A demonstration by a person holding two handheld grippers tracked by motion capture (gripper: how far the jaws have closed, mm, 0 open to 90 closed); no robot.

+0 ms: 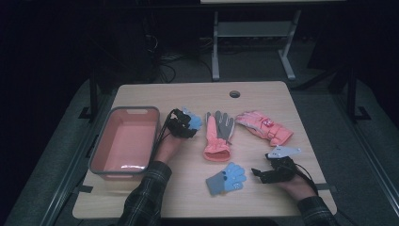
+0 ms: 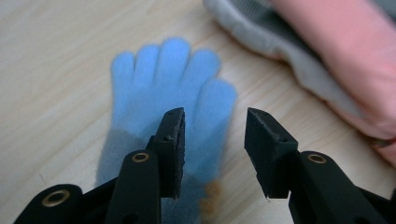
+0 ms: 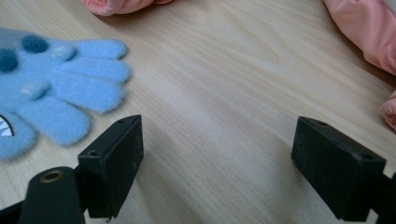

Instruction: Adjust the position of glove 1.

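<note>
- The wooden table (image 1: pixel 197 96) carries a pink bin with a grey rim (image 1: pixel 123 140) at its left side, with nothing inside it.
- The left gripper (image 1: pixel 184 123) hovers just right of the bin, over a small blue knit glove (image 2: pixel 170 93) that lies flat on the wood, fingers pointing away from the gripper.
- In the left gripper view its jaws stand apart with a clear gap, one over the glove's palm, the other over bare wood beside it; they pinch nothing.
- A pink and grey ski glove (image 1: pixel 218 133) lies just right of that blue glove, cuff toward the person.
- A second pink ski glove (image 1: pixel 264 127) lies farther right, angled across the table.
- A second blue knit glove (image 1: pixel 227 179) with dark dots and a grey cuff lies near the front edge.
- The right gripper (image 1: pixel 258 173) sits low just right of this glove, jaws spread wide over bare wood, holding nothing.
</note>
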